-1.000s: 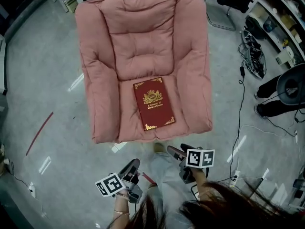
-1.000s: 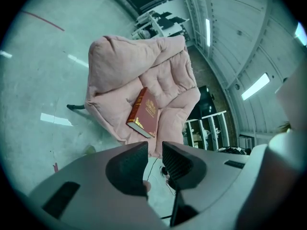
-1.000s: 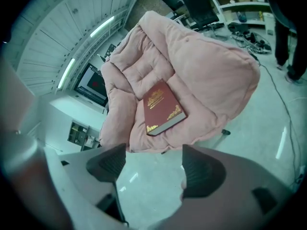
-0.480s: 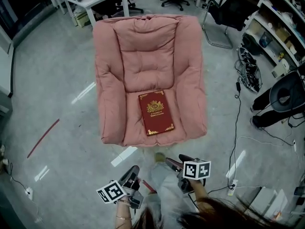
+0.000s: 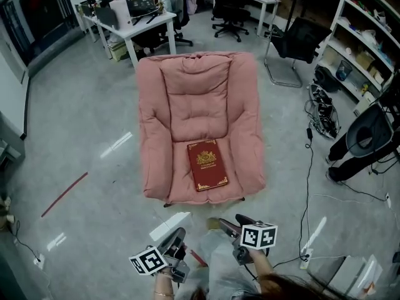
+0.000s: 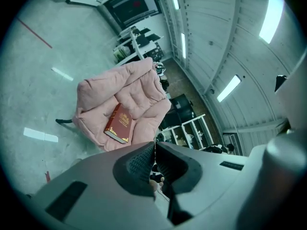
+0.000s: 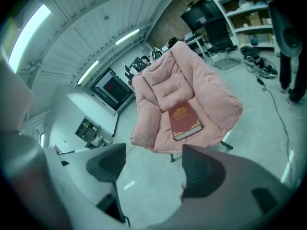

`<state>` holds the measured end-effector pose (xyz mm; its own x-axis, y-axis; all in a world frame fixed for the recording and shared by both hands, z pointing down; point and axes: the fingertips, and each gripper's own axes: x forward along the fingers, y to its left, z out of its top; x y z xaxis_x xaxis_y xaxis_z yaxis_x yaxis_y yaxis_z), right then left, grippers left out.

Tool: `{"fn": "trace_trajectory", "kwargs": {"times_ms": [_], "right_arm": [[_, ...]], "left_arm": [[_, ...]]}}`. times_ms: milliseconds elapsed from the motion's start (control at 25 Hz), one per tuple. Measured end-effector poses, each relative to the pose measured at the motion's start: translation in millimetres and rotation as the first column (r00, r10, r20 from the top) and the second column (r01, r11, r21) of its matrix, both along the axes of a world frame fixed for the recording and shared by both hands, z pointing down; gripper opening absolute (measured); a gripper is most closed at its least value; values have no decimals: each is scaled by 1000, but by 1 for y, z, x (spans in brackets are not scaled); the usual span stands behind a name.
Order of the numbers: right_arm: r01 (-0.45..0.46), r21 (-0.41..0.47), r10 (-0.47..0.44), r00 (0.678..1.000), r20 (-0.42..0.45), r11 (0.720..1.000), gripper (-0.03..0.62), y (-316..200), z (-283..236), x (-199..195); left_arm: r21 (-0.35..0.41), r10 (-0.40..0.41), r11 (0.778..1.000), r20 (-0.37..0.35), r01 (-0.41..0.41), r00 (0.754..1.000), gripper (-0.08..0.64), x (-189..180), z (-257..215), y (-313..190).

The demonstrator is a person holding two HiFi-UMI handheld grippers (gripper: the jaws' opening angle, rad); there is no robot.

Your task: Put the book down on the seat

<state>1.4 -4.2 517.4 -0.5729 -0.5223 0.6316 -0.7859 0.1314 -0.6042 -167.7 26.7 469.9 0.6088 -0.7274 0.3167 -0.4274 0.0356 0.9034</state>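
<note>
A dark red book with gold print lies flat on the seat of the pink armchair, toward the front edge. Nothing touches it. Both grippers hang low over the floor in front of the chair, well short of the book. My left gripper is shut, its pads meeting with nothing between them. My right gripper is open and empty. Both gripper views look past the jaws at the book on the chair.
A white desk and office chairs stand behind the armchair. Shelving lines the right side, with cables and a black stool on the floor there. A red line marks the grey floor at left.
The head view has drawn back, so the armchair and book look smaller and farther off. Both grippers stay at the bottom of the view, away from the book.
</note>
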Motion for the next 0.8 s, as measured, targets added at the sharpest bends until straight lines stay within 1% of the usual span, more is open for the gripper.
{"fn": "trace_trajectory", "kwargs": {"times_ms": [120,280,520,640,800], "right_arm": [[-19,42,18,1000,4,999,382,3,-22,1],[-17,91,17,1000,2,996,382,8,-48,0],[2,161,-1,1000,-2,987,382,19,-87,-4],[18,191,-17,1000,-7,981,382,30,-101,-8],[23,222,-21,1000,-12,975,382,42,-122,-9]], "left_arm": [[28,3,1000,3,-4,1000,8,0,-18,2],[91,8,996,21,-10,1000,8,-2,-48,5],[182,-1,983,28,-4,1000,8,-6,-84,18],[213,8,977,25,-13,1000,8,-7,-96,31],[249,8,968,38,-17,999,8,-9,-110,48]]}}
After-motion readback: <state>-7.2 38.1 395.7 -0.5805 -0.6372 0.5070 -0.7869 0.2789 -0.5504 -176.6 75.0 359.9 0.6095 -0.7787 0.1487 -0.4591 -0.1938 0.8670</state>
